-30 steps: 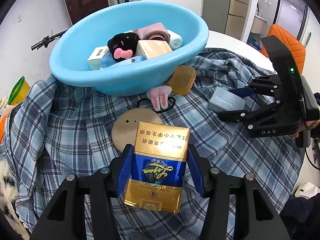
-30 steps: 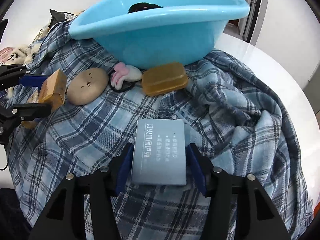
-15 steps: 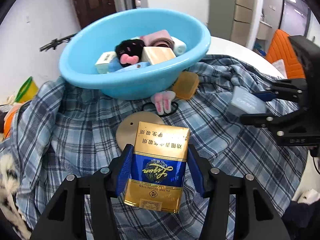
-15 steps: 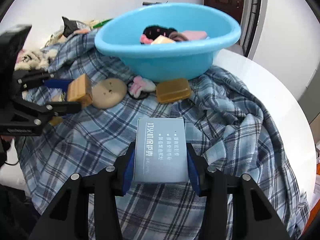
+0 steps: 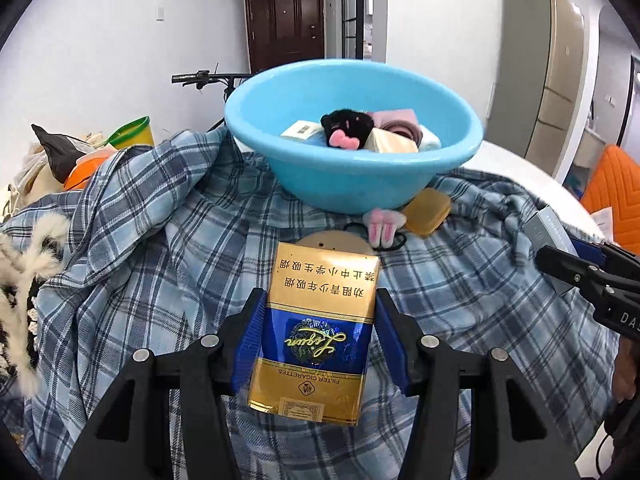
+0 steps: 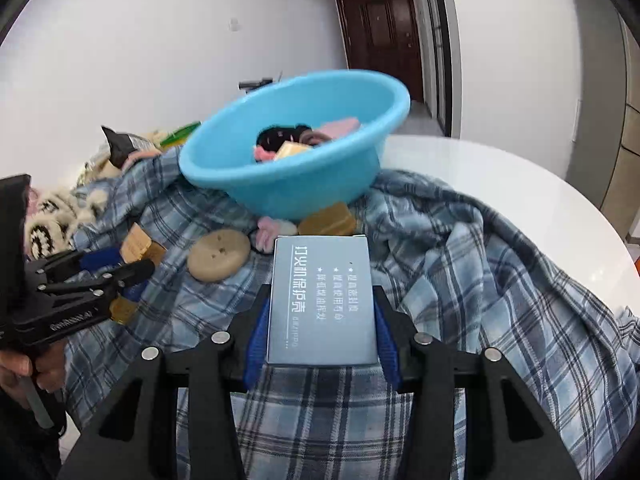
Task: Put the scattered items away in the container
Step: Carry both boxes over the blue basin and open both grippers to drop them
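Observation:
My left gripper is shut on a gold and blue cigarette pack and holds it above the plaid cloth. My right gripper is shut on a flat grey-blue box and holds it up too. The light blue basin stands ahead of both, with several items inside. A round tan button-like disc, a pink bunny hair tie and an amber soap bar lie on the cloth in front of the basin. Each gripper shows in the other's view: the right, the left.
A blue plaid cloth covers most of a round white table. Fuzzy clothes, an orange item and a yellow-green cup lie at the left. An orange chair stands at the right.
Both grippers have risen and tilted up with their boxes held fast. The basin now sits lower in relation to them and its inside shows more in the right wrist view.

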Demonstrator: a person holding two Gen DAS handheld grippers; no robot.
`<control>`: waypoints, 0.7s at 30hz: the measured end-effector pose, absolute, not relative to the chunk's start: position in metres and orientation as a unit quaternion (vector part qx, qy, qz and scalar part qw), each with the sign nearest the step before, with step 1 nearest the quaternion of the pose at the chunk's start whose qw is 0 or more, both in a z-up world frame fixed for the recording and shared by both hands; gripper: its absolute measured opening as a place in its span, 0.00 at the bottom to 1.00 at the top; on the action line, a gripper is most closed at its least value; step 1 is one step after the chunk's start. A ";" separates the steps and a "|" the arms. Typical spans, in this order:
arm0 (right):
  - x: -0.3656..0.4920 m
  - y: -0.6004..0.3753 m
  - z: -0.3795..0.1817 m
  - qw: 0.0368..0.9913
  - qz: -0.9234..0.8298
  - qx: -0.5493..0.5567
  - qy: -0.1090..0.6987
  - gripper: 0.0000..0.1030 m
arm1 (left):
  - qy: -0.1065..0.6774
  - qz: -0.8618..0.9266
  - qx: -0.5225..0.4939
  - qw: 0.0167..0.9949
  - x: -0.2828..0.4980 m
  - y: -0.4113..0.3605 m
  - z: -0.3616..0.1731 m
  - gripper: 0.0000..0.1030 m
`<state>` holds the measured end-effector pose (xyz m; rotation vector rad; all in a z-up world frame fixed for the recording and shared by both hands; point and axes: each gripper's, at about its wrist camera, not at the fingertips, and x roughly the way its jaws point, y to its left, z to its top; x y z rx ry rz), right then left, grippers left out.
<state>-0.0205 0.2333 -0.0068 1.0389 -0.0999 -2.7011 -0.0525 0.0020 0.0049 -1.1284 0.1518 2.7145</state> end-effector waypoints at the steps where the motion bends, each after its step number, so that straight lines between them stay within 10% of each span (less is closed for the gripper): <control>1: -0.022 0.234 -0.007 0.121 -0.925 0.359 -0.032 0.44 | 0.052 0.917 -0.384 0.099 -0.053 0.002 0.006 0.54; 21: 0.053 0.243 0.153 0.097 -0.988 0.118 0.011 0.44 | 0.061 0.985 -0.138 0.081 0.020 -0.021 0.158 0.54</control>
